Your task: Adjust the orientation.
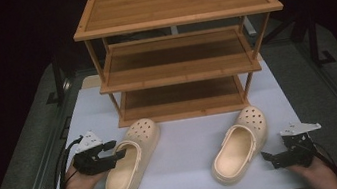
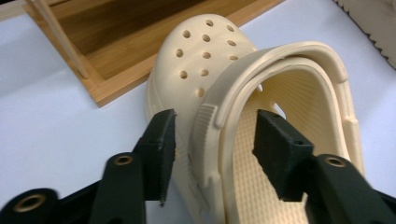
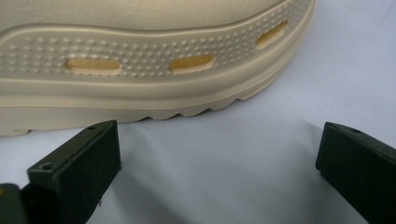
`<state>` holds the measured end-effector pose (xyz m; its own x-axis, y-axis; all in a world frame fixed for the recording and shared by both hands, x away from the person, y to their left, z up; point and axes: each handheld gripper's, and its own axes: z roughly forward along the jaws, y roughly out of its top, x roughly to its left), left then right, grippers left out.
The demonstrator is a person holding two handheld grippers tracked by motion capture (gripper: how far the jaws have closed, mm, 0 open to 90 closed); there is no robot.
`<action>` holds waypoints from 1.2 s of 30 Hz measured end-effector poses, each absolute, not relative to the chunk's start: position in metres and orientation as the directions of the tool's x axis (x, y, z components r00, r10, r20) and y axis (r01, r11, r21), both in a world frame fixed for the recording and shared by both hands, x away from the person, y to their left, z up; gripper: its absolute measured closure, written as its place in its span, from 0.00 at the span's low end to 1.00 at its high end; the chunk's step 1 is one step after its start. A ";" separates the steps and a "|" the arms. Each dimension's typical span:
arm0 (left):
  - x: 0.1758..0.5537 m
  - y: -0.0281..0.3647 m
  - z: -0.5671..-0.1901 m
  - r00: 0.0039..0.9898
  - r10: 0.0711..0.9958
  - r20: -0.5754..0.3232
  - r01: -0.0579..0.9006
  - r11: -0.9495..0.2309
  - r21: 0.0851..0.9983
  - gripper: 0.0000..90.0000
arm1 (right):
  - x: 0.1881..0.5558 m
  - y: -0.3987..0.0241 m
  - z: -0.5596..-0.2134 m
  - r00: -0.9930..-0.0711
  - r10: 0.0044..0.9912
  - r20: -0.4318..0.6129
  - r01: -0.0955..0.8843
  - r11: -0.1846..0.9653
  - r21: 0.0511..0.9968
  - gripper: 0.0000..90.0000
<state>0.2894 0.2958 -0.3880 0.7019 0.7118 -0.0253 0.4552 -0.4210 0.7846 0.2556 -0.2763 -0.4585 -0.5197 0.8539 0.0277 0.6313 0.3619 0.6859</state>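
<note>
While you size up the grip, here is each view in turn
High view: both cream clogs sit on the white table [image 1: 185, 183] before the wooden rack [image 1: 177, 47]; your left gripper [image 1: 116, 150] meets the left clog [image 1: 130, 158] at its side wall, your right gripper [image 1: 268, 157] waits just beside the right clog [image 1: 239, 144]
Left gripper view: jaws part open, straddling the clog's side wall and strap, pads not pressing; you seem mid-grasp, so close next
Right gripper view: jaws wide, holding nothing, beside the sole
Writing: none readable
</note>
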 end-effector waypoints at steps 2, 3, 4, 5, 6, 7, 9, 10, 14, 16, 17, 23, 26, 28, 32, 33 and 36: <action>0.286 0.305 -0.385 0.690 0.723 -0.032 0.454 -0.397 0.797 0.46 | 0.256 -0.276 -0.458 -0.520 0.854 0.027 0.632 0.364 0.684 0.00; 0.286 0.305 -0.385 0.690 0.723 -0.032 0.454 -0.397 0.797 0.44 | 0.256 -0.276 -0.458 -0.520 0.854 0.027 0.632 0.364 0.684 0.00; 0.285 0.309 -0.384 0.683 0.729 -0.034 0.455 -0.388 0.802 0.44 | 0.256 -0.276 -0.458 -0.520 0.853 0.027 0.632 0.364 0.684 0.00; 0.284 0.313 -0.384 0.676 0.736 -0.037 0.458 -0.380 0.804 0.43 | 0.256 -0.276 -0.458 -0.521 0.853 0.027 0.632 0.364 0.685 0.00; 0.284 0.318 -0.383 0.670 0.740 -0.047 0.465 -0.370 0.805 0.42 | 0.256 -0.276 -0.458 -0.520 0.854 0.027 0.632 0.364 0.684 0.00; 0.283 0.322 -0.383 0.665 0.745 -0.058 0.469 -0.355 0.809 0.42 | 0.256 -0.276 -0.458 -0.521 0.853 0.027 0.632 0.364 0.684 0.00; 0.282 0.330 -0.382 0.650 0.758 -0.063 0.474 -0.339 0.812 0.42 | 0.256 -0.276 -0.458 -0.520 0.854 0.027 0.632 0.363 0.685 0.00; 0.281 0.337 -0.382 0.637 0.768 -0.063 0.477 -0.329 0.815 0.41 | 0.256 -0.276 -0.458 -0.520 0.854 0.027 0.632 0.363 0.685 0.00; 0.279 0.348 -0.384 0.610 0.791 -0.049 0.490 -0.328 0.808 0.38 | 0.256 -0.276 -0.458 -0.520 0.854 0.027 0.632 0.363 0.685 0.00; 0.278 0.360 -0.389 0.579 0.814 -0.050 0.512 -0.315 0.799 0.31 | 0.256 -0.276 -0.458 -0.520 0.854 0.028 0.632 0.363 0.685 0.00; 0.278 0.360 -0.389 0.579 0.814 -0.050 0.512 -0.315 0.799 0.29 | 0.256 -0.276 -0.458 -0.520 0.854 0.028 0.632 0.363 0.685 0.00; 0.283 0.375 -0.406 0.514 0.858 -0.024 0.575 -0.323 0.752 0.15 | 0.255 -0.276 -0.458 -0.519 0.854 0.025 0.633 0.365 0.683 0.00; 0.287 0.375 -0.417 0.494 0.869 -0.002 0.609 -0.345 0.714 0.08 | 0.255 -0.276 -0.458 -0.519 0.854 0.024 0.633 0.365 0.682 0.00; 0.290 0.374 -0.424 0.492 0.870 0.018 0.620 -0.365 0.695 0.03 | 0.256 -0.276 -0.458 -0.519 0.854 0.022 0.633 0.367 0.682 0.00; 0.293 0.372 -0.436 0.503 0.863 0.043 0.635 -0.402 0.660 0.02 | 0.256 -0.275 -0.458 -0.520 0.854 0.020 0.633 0.370 0.681 0.00; 0.295 0.370 -0.443 0.515 0.856 0.044 0.646 -0.421 0.637 0.00 | 0.256 -0.275 -0.458 -0.520 0.854 0.019 0.633 0.370 0.680 0.00; 0.295 0.374 -0.447 0.517 0.856 0.018 0.637 -0.398 0.660 0.00 | 0.256 -0.275 -0.458 -0.520 0.854 0.020 0.632 0.369 0.681 0.00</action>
